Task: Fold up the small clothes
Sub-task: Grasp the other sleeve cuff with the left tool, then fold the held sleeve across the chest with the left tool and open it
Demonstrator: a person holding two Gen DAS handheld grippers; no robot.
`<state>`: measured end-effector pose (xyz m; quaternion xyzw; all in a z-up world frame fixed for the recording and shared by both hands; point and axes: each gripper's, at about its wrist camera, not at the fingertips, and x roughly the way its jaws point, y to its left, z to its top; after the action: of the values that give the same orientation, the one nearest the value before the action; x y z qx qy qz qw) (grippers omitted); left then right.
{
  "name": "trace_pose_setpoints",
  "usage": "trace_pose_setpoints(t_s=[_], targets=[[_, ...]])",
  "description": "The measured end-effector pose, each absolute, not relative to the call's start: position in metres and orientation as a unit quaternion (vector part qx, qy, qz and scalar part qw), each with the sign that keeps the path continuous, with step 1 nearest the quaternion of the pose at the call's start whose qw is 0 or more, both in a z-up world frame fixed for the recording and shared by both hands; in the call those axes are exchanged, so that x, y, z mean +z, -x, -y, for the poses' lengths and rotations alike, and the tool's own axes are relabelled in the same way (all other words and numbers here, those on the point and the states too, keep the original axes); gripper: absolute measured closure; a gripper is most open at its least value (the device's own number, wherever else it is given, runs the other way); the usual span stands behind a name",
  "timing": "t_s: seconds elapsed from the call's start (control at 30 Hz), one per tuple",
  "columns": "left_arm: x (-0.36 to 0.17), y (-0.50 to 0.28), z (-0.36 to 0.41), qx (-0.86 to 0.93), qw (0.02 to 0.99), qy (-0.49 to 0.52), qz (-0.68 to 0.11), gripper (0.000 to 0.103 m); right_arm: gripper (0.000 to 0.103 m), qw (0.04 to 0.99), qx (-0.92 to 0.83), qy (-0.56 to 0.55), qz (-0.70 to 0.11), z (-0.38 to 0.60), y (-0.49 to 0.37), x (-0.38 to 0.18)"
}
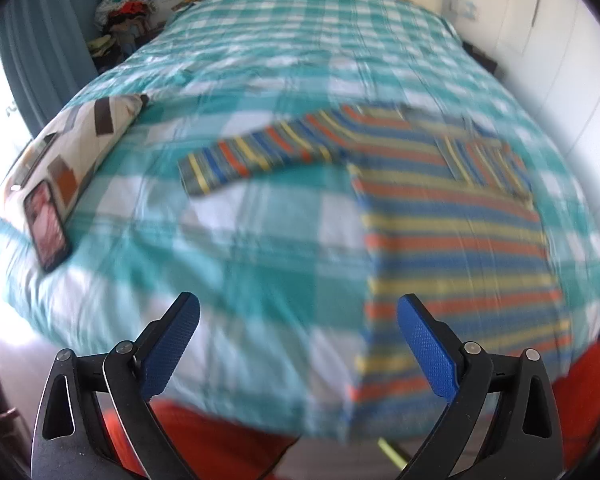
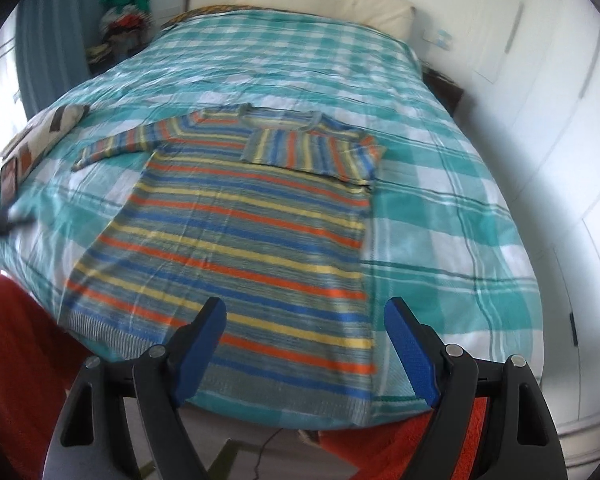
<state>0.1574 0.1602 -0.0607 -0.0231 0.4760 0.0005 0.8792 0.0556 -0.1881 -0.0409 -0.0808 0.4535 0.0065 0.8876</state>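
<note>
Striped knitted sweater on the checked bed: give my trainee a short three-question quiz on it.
1. True or false: the striped knitted sweater lies flat on the teal checked bedcover.
2. Which sleeve is folded across the chest: the picture-right one or the picture-left one?
3. Does the left gripper or the right gripper hold cloth?

Key: 1 true; 2 picture-right; 3 neither, both open.

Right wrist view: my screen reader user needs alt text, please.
A striped sweater lies flat on a teal checked bed, one sleeve folded across its chest, the other stretched out. The open right gripper hovers over its hem, holding nothing.
</note>
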Motion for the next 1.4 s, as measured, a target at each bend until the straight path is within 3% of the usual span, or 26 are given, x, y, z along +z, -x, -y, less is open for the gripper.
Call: trace_pose_setpoints(t_s=[0.17, 0.27, 0.47, 0.5, 0.53, 0.57, 0.6, 0.73, 0.93, 1.13, 1.2, 1.27, 1.33, 1.4], targets=[[-0.102, -0.258, -0.256, 0.03, 0.851, 0.127, -0.509, 0.007, 0.022, 0.875, 0.024, 0.068, -0.479, 0.181, -0.063, -0.059], [-0.141, -0.297, -0.299, 0.066, 0.818, 0.195, -0.538, 0.025, 0.022, 0.87, 0.022, 0.068, -0.488, 0.179, -0.064, -0.066], [-0.183, -0.328, -0.311, 0.088, 0.792, 0.272, -0.539, 0.028, 0.022, 0.858, 0.023, 0.073, -0.508, 0.177, -0.065, -0.08], [-0.185, -0.331, -0.307, 0.082, 0.795, 0.274, -0.535, 0.036, 0.022, 0.856, 0.024, 0.073, -0.511, 0.177, -0.064, -0.083], [-0.186, -0.333, -0.301, 0.081, 0.798, 0.269, -0.534, 0.072, 0.022, 0.855, 0.024, 0.071, -0.514, 0.178, -0.064, -0.085], [-0.188, -0.338, -0.299, 0.094, 0.797, 0.254, -0.54, 0.099, 0.022, 0.852, 0.026, 0.069, -0.518, 0.18, -0.064, -0.087], [-0.185, -0.342, -0.295, 0.103, 0.797, 0.242, -0.543, 0.1, 0.022, 0.851, 0.026, 0.065, -0.52, 0.182, -0.064, -0.088], [-0.127, -0.357, -0.258, 0.103, 0.836, 0.153, -0.516, 0.101, 0.022, 0.857, 0.024, 0.049, -0.512, 0.19, -0.062, -0.088], [-0.023, -0.38, -0.112, -0.031, 0.884, -0.001, -0.466, 0.101, 0.022, 0.855, 0.041, 0.024, -0.516, 0.196, -0.063, -0.096], [-0.023, -0.384, 0.048, -0.145, 0.872, -0.088, -0.459, 0.099, 0.022, 0.864, 0.041, 0.01, -0.502, 0.205, -0.056, -0.091], [-0.045, -0.384, 0.087, -0.17, 0.854, -0.095, -0.482, 0.088, 0.022, 0.864, 0.036, 0.006, -0.502, 0.21, -0.055, -0.092], [-0.06, -0.384, 0.102, -0.164, 0.845, -0.091, -0.5, 0.06, 0.022, 0.864, 0.03, -0.003, -0.503, 0.217, -0.053, -0.092], [-0.061, -0.383, 0.09, -0.153, 0.856, -0.056, -0.49, 0.045, 0.022, 0.865, 0.025, -0.01, -0.501, 0.224, -0.05, -0.092], [-0.064, -0.39, 0.065, -0.123, 0.863, -0.025, -0.49, 0.043, 0.022, 0.866, 0.017, -0.016, -0.5, 0.231, -0.048, -0.093]])
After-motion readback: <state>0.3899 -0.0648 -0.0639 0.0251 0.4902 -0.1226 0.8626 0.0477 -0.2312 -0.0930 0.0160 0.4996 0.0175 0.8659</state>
